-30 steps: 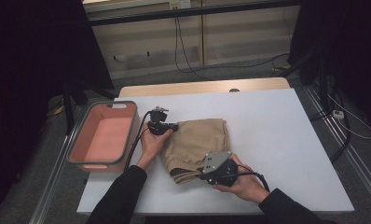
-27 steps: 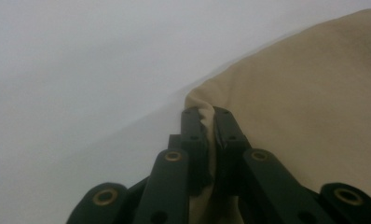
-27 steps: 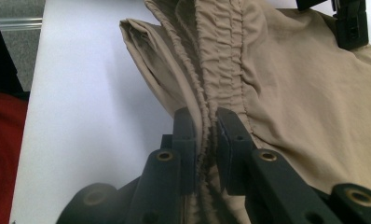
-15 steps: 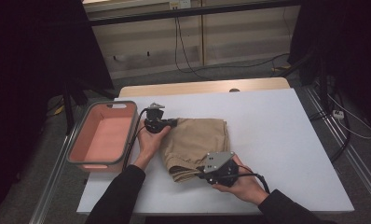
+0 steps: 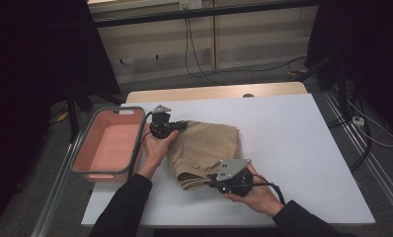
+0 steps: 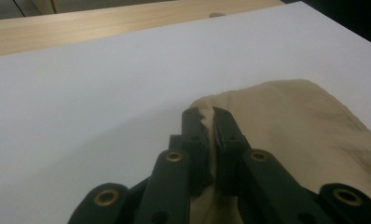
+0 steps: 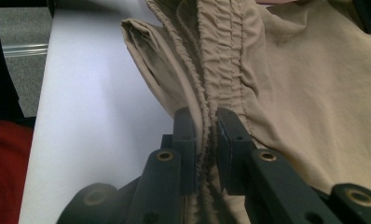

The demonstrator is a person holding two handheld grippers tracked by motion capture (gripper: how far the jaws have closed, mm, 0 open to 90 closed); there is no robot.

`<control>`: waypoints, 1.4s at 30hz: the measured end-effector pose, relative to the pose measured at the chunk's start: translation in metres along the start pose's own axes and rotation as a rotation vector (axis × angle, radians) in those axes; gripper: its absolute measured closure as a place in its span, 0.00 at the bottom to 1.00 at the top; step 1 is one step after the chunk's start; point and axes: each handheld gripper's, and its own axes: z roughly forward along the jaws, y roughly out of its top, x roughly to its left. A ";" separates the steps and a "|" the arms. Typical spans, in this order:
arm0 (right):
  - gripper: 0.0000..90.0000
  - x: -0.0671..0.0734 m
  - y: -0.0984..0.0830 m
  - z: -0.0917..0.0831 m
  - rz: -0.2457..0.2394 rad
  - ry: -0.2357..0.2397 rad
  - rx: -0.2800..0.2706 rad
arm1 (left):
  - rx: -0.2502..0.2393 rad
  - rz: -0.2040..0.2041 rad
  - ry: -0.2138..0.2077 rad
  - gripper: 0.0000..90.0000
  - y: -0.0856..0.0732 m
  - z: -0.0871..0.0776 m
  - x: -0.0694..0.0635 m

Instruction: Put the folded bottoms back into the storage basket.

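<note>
While the right gripper (image 5: 215,180) pinches the gathered waistband, its jaw tips are buried in the folds in the high view, so the grip reads clearly only from the right gripper view, where both jaws press on a ridged band of the cloth (image 7: 291,79). What sort of garment it is cannot be told; the tan cloth (image 5: 207,150) lies folded in a heap on the white table (image 5: 293,143), left of centre and near the front edge. Part of it passes under the left hand (image 5: 156,148), and both sleeves are cut off by the bottom of the high view. At the table's left edge sits a pink bin (image 5: 108,145) with a grey rim; as far as its floor shows, nothing lies in it. The left gripper (image 5: 183,125) is at the cloth's far left corner, just beside the bin. From the left gripper view its jaws are drawn nearly together on a thin edge of the cloth (image 6: 286,121), lifting that corner slightly off the table (image 6: 104,88).
</note>
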 end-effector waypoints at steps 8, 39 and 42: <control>0.88 -0.002 0.008 0.001 0.008 0.007 -0.034 | -0.037 0.001 -0.010 0.95 0.008 -0.012 0.000; 0.88 -0.003 0.035 0.005 -0.030 0.007 -0.112 | -0.133 0.015 -0.014 0.95 0.027 -0.053 0.006; 0.88 -0.003 0.037 0.005 -0.034 0.006 -0.117 | -0.142 0.012 -0.015 0.95 0.029 -0.058 0.008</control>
